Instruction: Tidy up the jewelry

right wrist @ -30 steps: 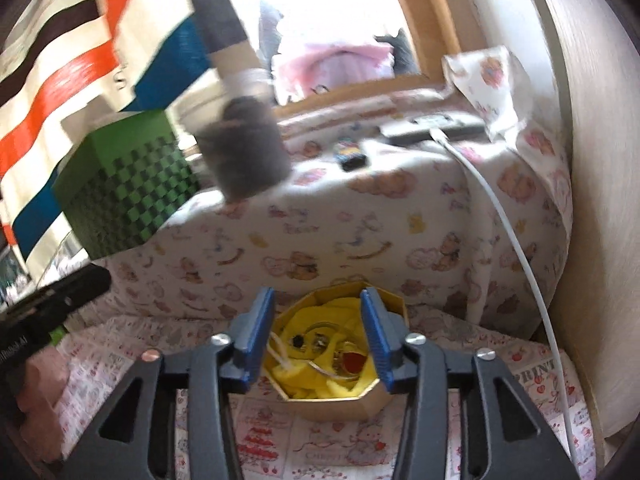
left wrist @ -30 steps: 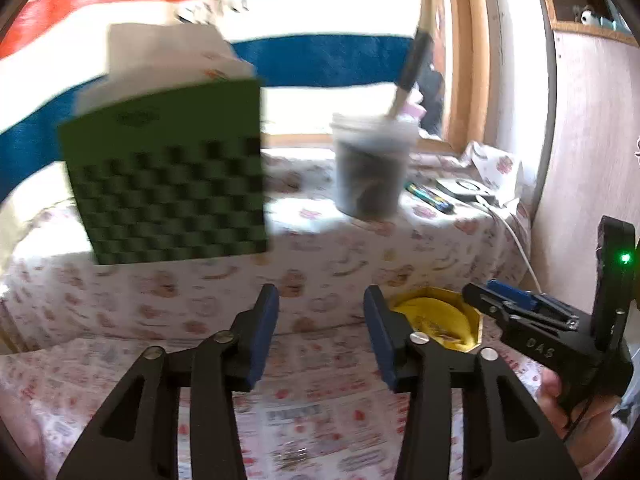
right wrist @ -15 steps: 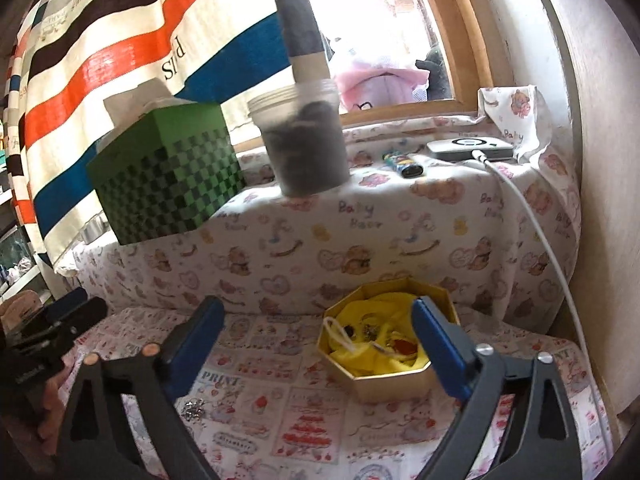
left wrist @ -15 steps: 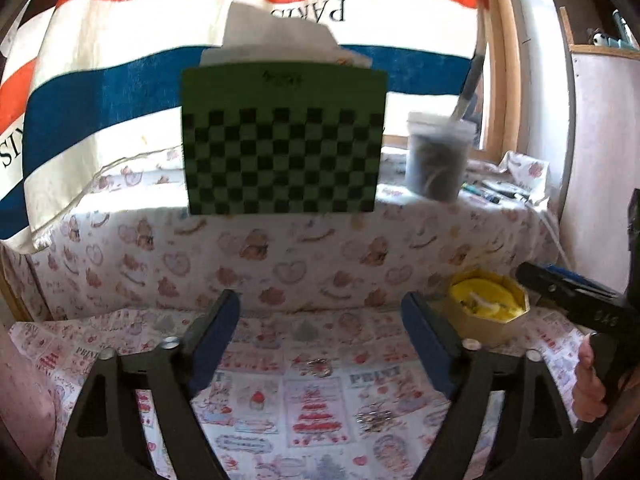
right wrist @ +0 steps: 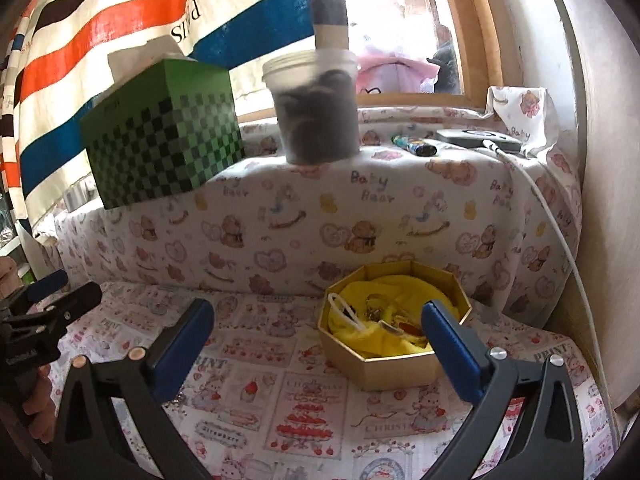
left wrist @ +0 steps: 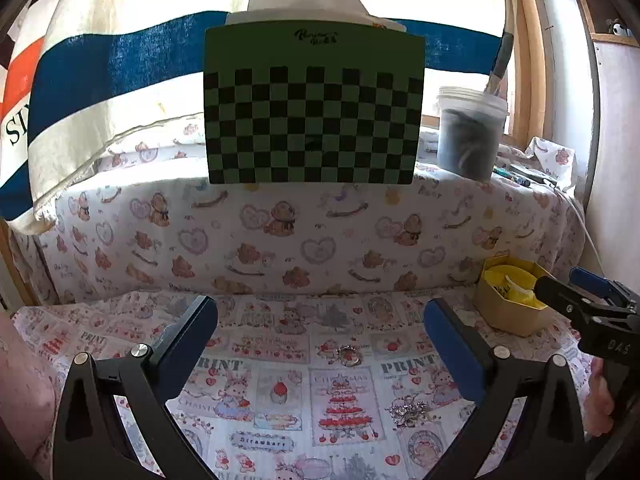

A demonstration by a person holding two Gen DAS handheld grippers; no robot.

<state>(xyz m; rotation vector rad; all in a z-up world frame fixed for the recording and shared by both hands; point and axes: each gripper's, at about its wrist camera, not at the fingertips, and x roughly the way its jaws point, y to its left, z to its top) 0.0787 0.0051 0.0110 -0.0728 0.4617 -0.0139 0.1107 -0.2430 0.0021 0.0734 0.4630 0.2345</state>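
Observation:
A gold octagonal box [right wrist: 394, 368] lined with yellow cloth holds several jewelry pieces; it also shows in the left wrist view [left wrist: 506, 308]. On the printed cloth lie a small ring-like piece [left wrist: 348, 354] and a sparkly silver cluster [left wrist: 408, 410]. My left gripper [left wrist: 320, 340] is open and empty, above the cloth with the ring-like piece between its fingers. My right gripper [right wrist: 318, 340] is open and empty, just in front of the box, its right finger overlapping the box's rim.
A raised ledge covered in bear-print cloth carries a green checkered tissue box [left wrist: 314, 104], a plastic tub with a brush [right wrist: 316, 108], a lighter [right wrist: 410, 145] and a charging device with a white cable [right wrist: 478, 138]. A wall stands at the right.
Both grippers opened wide from nearly shut and pulled back from the ledge. The left view swung left onto the tissue box. The right gripper drew back from over the gold box.

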